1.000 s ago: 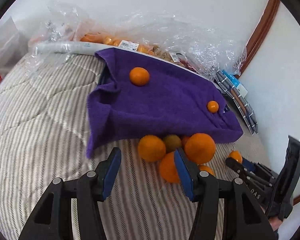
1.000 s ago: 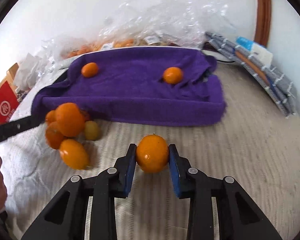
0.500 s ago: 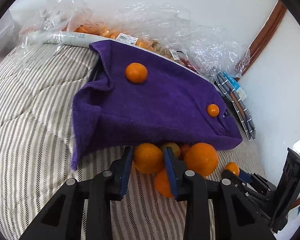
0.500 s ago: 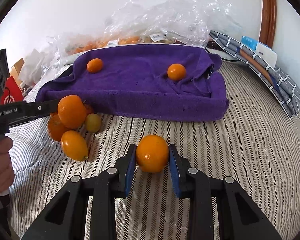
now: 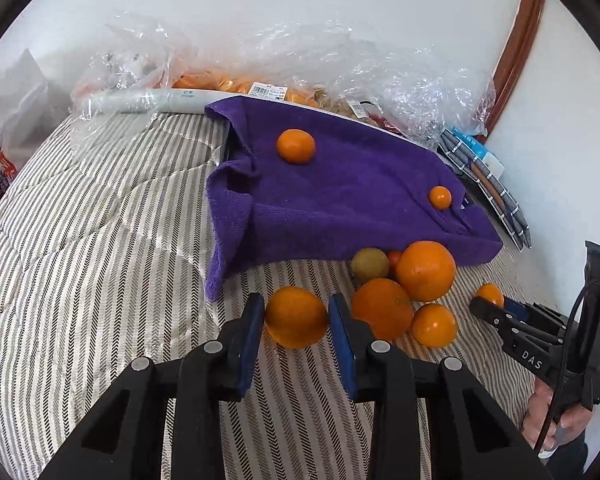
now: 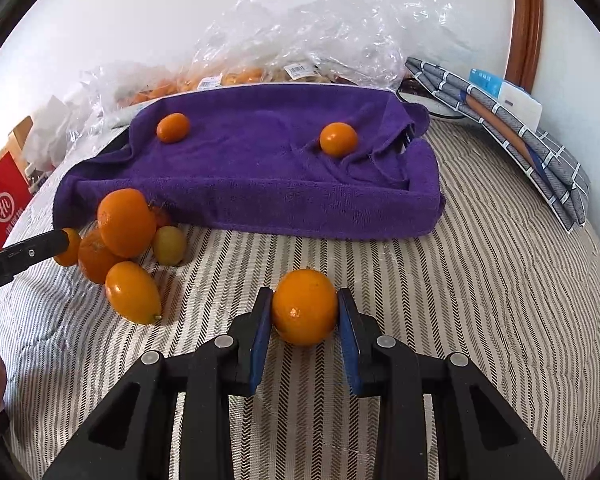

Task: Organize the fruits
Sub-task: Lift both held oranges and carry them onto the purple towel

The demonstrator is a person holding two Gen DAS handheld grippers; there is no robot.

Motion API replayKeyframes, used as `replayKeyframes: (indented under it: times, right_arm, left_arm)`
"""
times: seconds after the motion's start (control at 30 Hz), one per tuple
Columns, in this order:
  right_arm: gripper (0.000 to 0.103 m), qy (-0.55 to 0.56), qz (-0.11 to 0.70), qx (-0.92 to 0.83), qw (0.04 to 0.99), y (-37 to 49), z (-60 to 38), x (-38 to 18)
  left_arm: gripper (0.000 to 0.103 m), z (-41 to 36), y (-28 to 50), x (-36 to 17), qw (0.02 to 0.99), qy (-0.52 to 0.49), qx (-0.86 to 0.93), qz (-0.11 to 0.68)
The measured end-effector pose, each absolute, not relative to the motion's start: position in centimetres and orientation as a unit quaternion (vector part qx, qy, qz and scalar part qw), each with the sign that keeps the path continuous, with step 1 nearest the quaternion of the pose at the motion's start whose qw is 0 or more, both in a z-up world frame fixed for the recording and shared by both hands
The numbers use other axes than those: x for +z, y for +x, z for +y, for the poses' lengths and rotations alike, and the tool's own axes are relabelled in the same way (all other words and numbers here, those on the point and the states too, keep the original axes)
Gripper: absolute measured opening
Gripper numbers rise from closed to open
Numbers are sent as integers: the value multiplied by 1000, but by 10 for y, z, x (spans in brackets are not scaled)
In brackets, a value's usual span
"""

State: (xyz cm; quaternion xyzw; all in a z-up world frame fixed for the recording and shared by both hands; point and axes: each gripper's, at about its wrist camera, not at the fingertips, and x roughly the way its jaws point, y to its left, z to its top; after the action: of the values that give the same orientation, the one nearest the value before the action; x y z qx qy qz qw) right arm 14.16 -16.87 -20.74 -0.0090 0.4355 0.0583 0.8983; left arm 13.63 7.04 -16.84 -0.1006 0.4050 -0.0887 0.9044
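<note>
My left gripper (image 5: 296, 320) is shut on an orange (image 5: 296, 316), just left of a pile of several oranges (image 5: 424, 270) and a greenish-yellow fruit (image 5: 370, 265) on the striped bedding. My right gripper (image 6: 305, 312) is shut on another orange (image 6: 305, 306), right of the same pile (image 6: 126, 222). A purple towel over a tray (image 5: 360, 200) lies behind, with two small oranges on it (image 5: 295, 146) (image 5: 440, 197); it also shows in the right wrist view (image 6: 260, 168), with the two small oranges (image 6: 173, 127) (image 6: 338, 139).
Clear plastic bags of fruit (image 5: 300, 68) lie along the wall behind the towel. Folded grey checked cloth (image 6: 520, 132) lies at the right. A red box (image 6: 2, 204) stands at the left edge. The right gripper's tip (image 5: 496, 312) shows at the left view's right side.
My left gripper closed around an orange from the pile and pulled it a little away to the left. My right gripper kept its orange and stayed almost still.
</note>
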Motion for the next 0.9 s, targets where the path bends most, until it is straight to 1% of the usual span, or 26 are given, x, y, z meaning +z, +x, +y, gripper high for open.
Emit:
replayKeyframes:
  times: [0.17, 0.3, 0.5, 0.9]
  right_arm:
    - [32, -11, 435, 61, 898, 141, -169, -207]
    - [32, -4, 435, 65, 898, 142, -171, -207]
    - [32, -12, 433, 69, 899, 141, -170, -207]
    - [32, 14, 415, 83, 906, 134, -175, -201]
  left_arm:
    - [33, 72, 135, -176, 901, -110, -95, 408]
    - [33, 69, 132, -177, 904, -97, -88, 406]
    - [33, 71, 129, -179, 902, -108, -90, 409]
    - [33, 76, 123, -177, 907, -120, -80, 396]
